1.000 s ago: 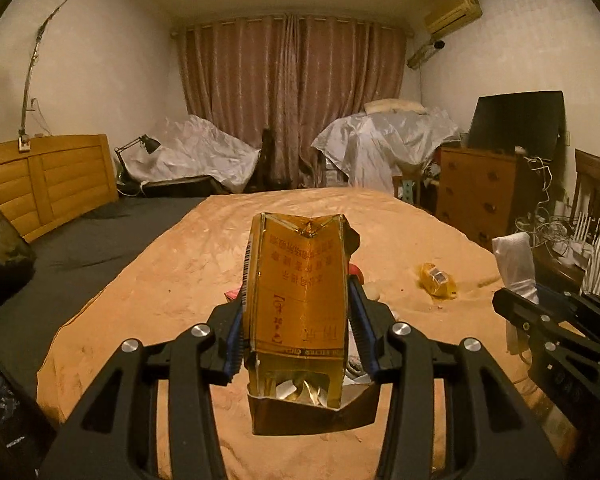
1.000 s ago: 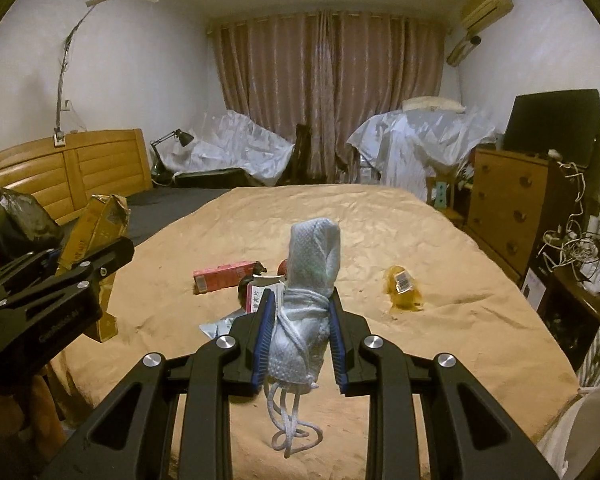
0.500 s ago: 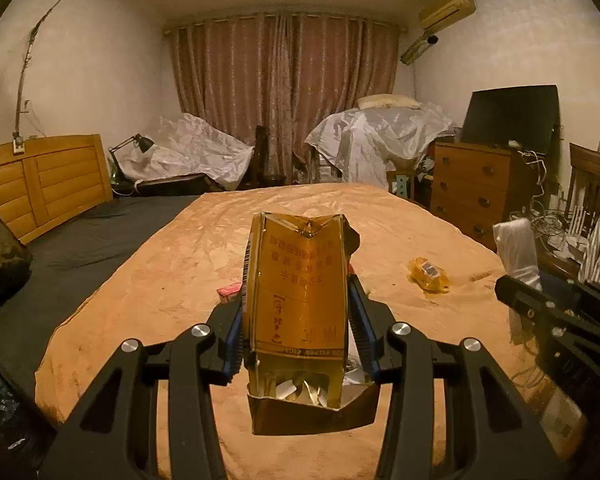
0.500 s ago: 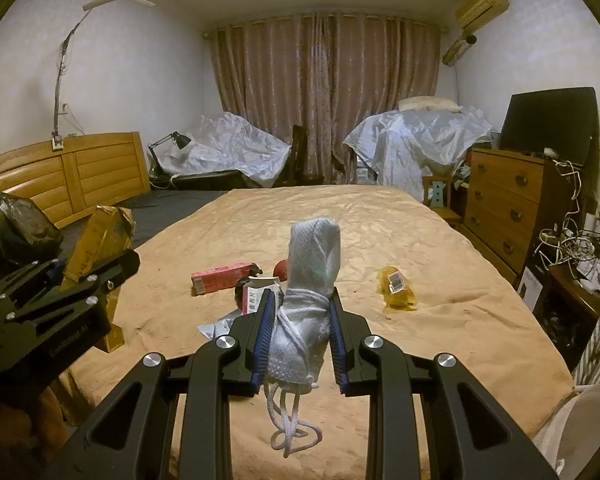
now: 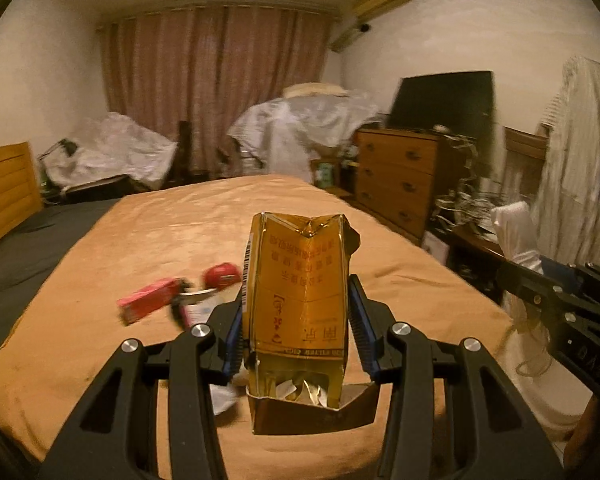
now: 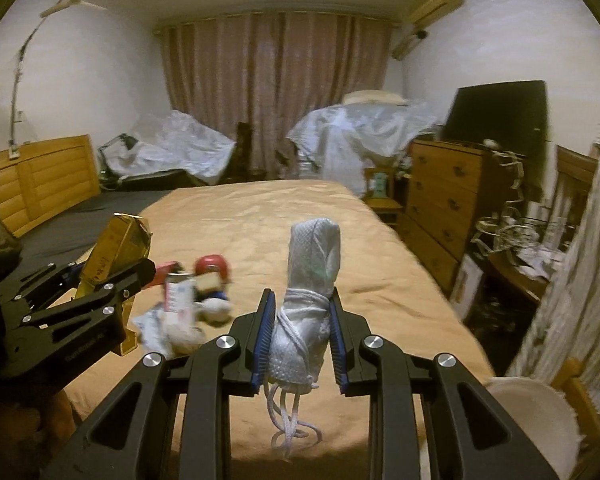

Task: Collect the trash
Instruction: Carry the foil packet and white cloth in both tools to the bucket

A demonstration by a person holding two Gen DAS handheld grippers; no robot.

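My left gripper (image 5: 298, 316) is shut on a crumpled gold carton (image 5: 298, 292), held upright above the near end of the bed; it also shows in the right wrist view (image 6: 112, 248). My right gripper (image 6: 300, 328) is shut on a white mesh bundle (image 6: 306, 300) wound with white cord that dangles below the jaws. The bundle also shows at the right edge of the left wrist view (image 5: 518, 236). More trash lies on the orange bedspread (image 6: 300, 216): a pink box (image 5: 150, 304), a red round item (image 5: 220, 274), a small printed pack (image 6: 178, 298) and white scraps.
A wooden dresser (image 6: 444, 204) with a dark TV (image 6: 500, 116) stands right of the bed. Tangled cables and clutter lie on a low table (image 6: 516, 240). A wooden headboard (image 6: 40, 184) is at left. Covered furniture (image 6: 364, 132) stands before the curtains.
Both views have swung to the right: the dresser and TV sit nearer the centre, and the trash pile has shifted left. Both grippers keep their hold.
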